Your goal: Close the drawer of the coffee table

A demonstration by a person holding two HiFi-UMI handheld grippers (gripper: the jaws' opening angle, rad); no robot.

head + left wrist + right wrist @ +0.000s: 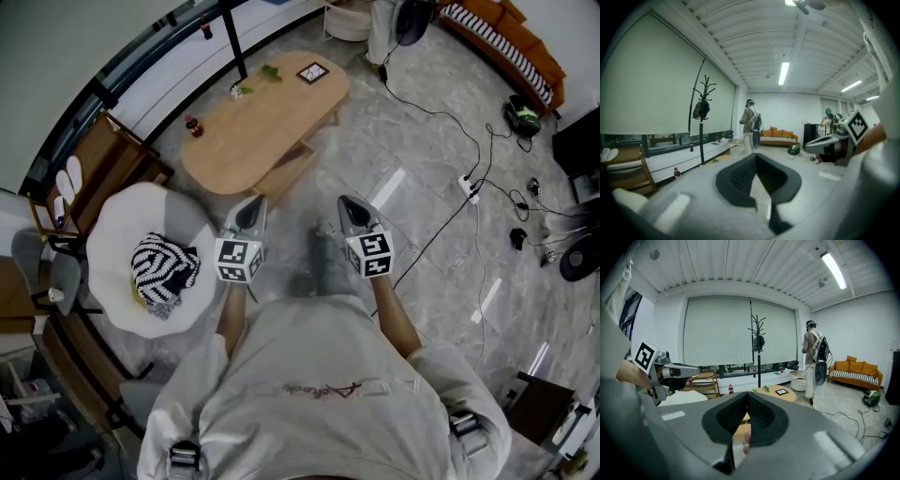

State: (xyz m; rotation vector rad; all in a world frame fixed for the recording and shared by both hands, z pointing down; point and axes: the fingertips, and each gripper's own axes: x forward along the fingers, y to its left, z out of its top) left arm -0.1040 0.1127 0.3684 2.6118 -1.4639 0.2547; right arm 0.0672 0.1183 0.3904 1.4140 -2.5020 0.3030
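Far ahead of both grippers stands the coffee table (pixel 246 127), well apart from them. Its drawer (pixel 284 175) juts from the near long side, toward the person. Nearer to it — almost in line — is the left gripper (pixel 252 204); the right gripper (pixel 350 203) sits further right. Both are clenched, empty.

Coffee table (pixel 267 117) is ahead of both grippers, with its drawer (pixel 284 174) sticking out of the near side. Left gripper (pixel 255 204) and right gripper (pixel 345 204) are side by side, short of the drawer. Bottle (pixel 193 126) is on the floor at the table's left end. Round chair (pixel 122 234) is left of the left gripper, striped cushion (pixel 164 265) on it. Sofa (pixel 511 42) is far right, power strip (pixel 469 186) on the floor between sofa and table.
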